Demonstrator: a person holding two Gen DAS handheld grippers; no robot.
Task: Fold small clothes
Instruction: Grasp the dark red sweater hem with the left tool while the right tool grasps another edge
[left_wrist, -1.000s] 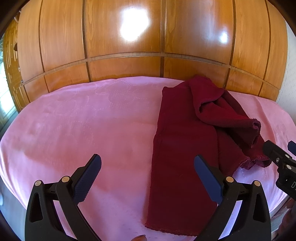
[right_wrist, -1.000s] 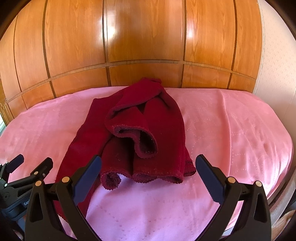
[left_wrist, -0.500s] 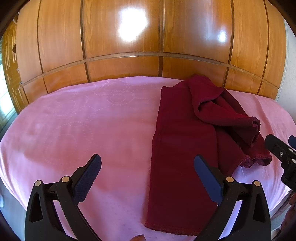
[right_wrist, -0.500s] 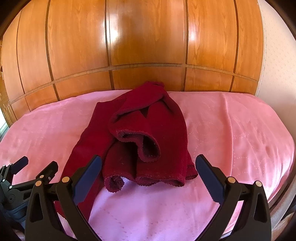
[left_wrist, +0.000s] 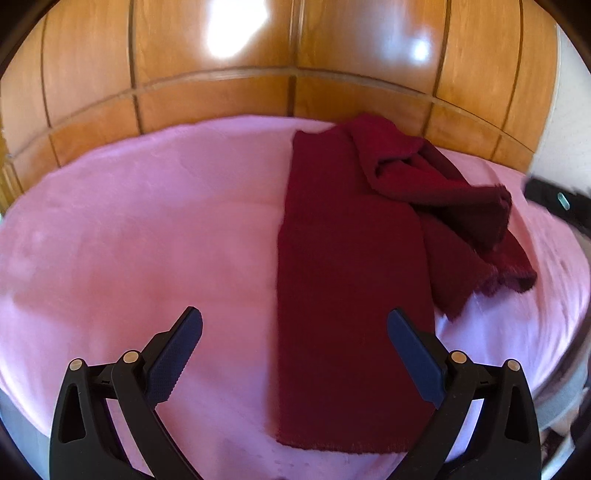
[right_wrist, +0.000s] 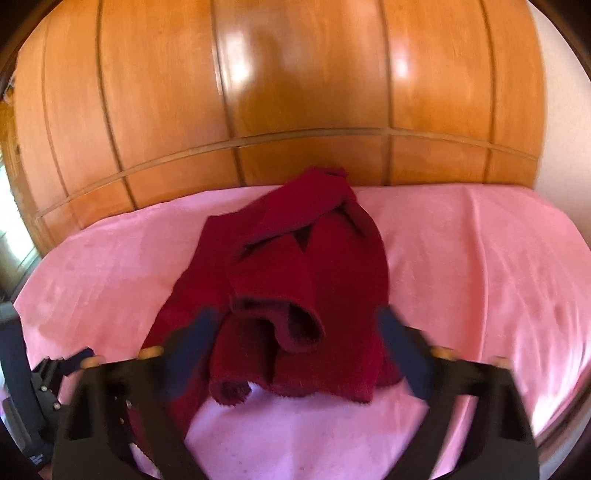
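Note:
A dark red knitted garment (left_wrist: 351, 266) lies on a pink bedspread (left_wrist: 147, 236). Its left part lies flat as a long strip toward me; its right part is bunched and folded over. In the right wrist view the garment (right_wrist: 303, 280) shows a rolled cuff at the front. My left gripper (left_wrist: 295, 332) is open and empty, hovering over the near end of the flat strip. My right gripper (right_wrist: 295, 332) is open and empty, blurred, just in front of the bunched part. The right gripper's tip shows at the right edge of the left wrist view (left_wrist: 557, 203).
A glossy wooden panelled wall (left_wrist: 295, 55) stands behind the bed. The bedspread's front edge (left_wrist: 554, 369) curves down at the right. The left gripper's body (right_wrist: 22, 387) shows at the lower left of the right wrist view.
Both grippers have moved forward and a little higher toward the garment. The right wrist view is now motion-blurred. The garment has not moved.

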